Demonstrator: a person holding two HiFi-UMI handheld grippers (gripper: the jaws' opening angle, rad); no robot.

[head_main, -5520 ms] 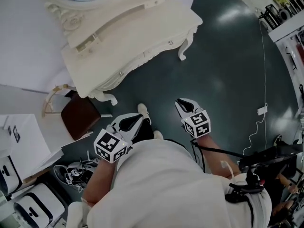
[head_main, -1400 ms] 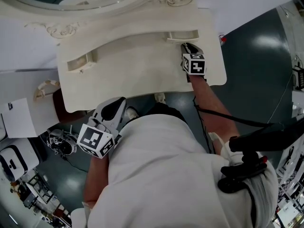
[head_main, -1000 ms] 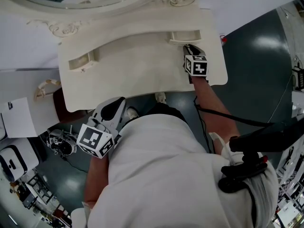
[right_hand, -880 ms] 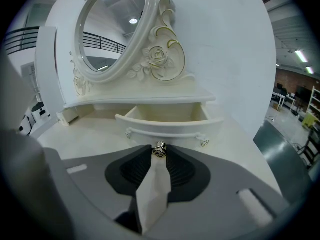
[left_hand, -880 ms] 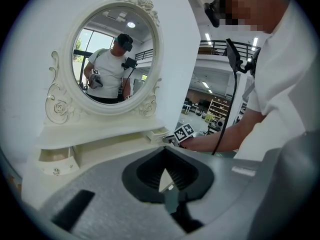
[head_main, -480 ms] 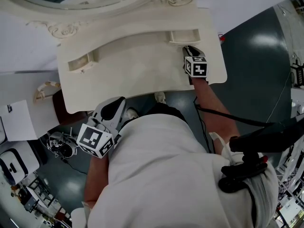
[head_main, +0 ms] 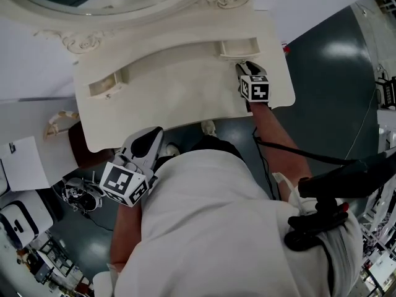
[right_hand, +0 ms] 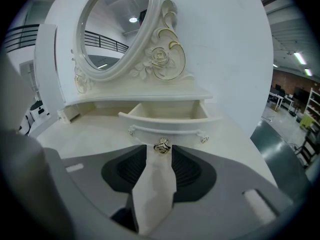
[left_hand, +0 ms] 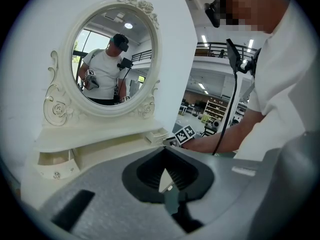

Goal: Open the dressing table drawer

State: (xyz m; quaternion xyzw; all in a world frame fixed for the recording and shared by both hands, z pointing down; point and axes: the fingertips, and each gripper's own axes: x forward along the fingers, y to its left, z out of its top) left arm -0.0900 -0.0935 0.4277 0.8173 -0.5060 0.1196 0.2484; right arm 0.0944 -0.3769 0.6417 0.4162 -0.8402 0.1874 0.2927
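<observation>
With the drawer [right_hand: 165,115] out at the surface's far right, the right hand-held gripper [right_hand: 159,154], jaws opening around the knob [right_hand: 161,145], should back straight off, nearer, without snagging it; the left hand-held gripper [left_hand: 165,166] hangs closed, empty.

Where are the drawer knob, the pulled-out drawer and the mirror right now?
drawer knob [right_hand: 161,146], right gripper view, on the middle of the gold rosette.
drawer [right_hand: 187,130], right gripper view, on its curved front panel.
mirror [left_hand: 112,59], left gripper view, on the middle of the oval glass.
</observation>
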